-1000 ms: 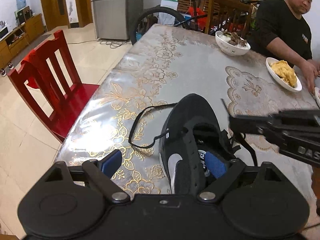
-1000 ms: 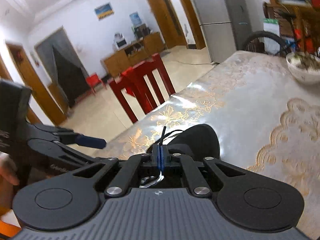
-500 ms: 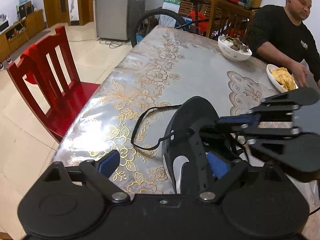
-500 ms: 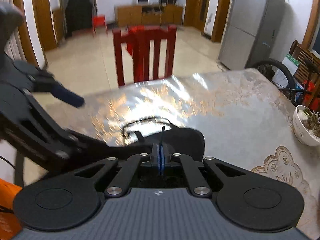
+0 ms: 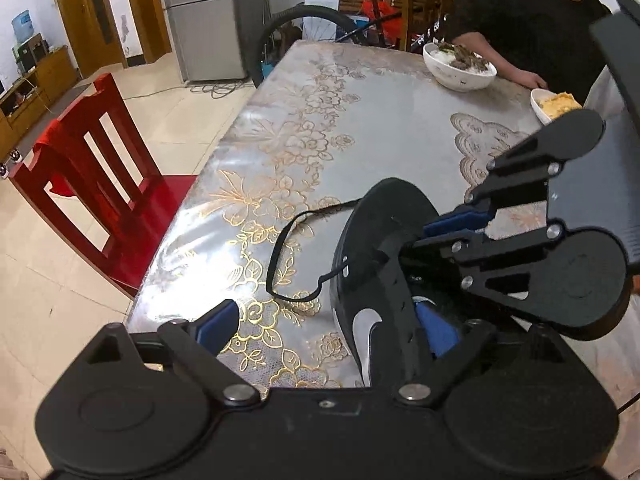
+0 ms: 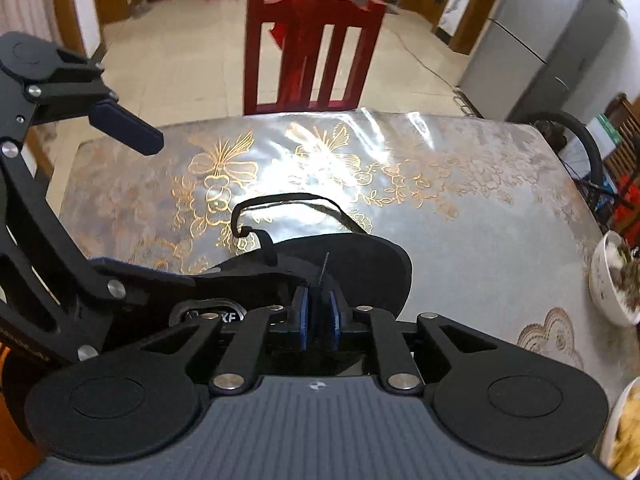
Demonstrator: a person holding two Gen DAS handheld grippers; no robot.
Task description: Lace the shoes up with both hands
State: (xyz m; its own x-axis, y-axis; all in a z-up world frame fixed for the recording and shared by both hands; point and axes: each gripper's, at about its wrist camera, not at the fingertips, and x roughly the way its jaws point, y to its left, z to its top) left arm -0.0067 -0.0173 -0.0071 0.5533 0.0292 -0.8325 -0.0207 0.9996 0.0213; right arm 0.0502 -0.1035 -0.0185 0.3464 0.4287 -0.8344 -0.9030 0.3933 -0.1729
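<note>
A black shoe [image 5: 384, 240] with a white swoosh lies on the flowered tablecloth [image 5: 320, 120], toe pointing away. Its black lace [image 5: 280, 264] loops out over the cloth on the left. My left gripper [image 5: 326, 328] is open wide and straddles the shoe's near side wall: one pad hangs over the cloth, the other sits inside the shoe. My right gripper [image 6: 318, 316] hovers over the shoe [image 6: 360, 264]. Its jaws are opening, and a narrow gap shows between the pads. The thin lace tip [image 6: 325, 268] stands upright in that gap, and the pads do not press it.
A red wooden chair [image 5: 100, 176] stands at the table's left edge. A white bowl of food [image 5: 460, 68] and a plate [image 5: 556, 106] sit at the far right, in front of a seated person in black [image 5: 532, 20]. A bicycle wheel [image 5: 304, 28] and a fridge [image 5: 204, 20] are behind.
My right gripper has rolled and swung across above the shoe, now facing the red chair. Its pads, pressed together before, have parted slightly around the lace tip. The left gripper has barely moved.
</note>
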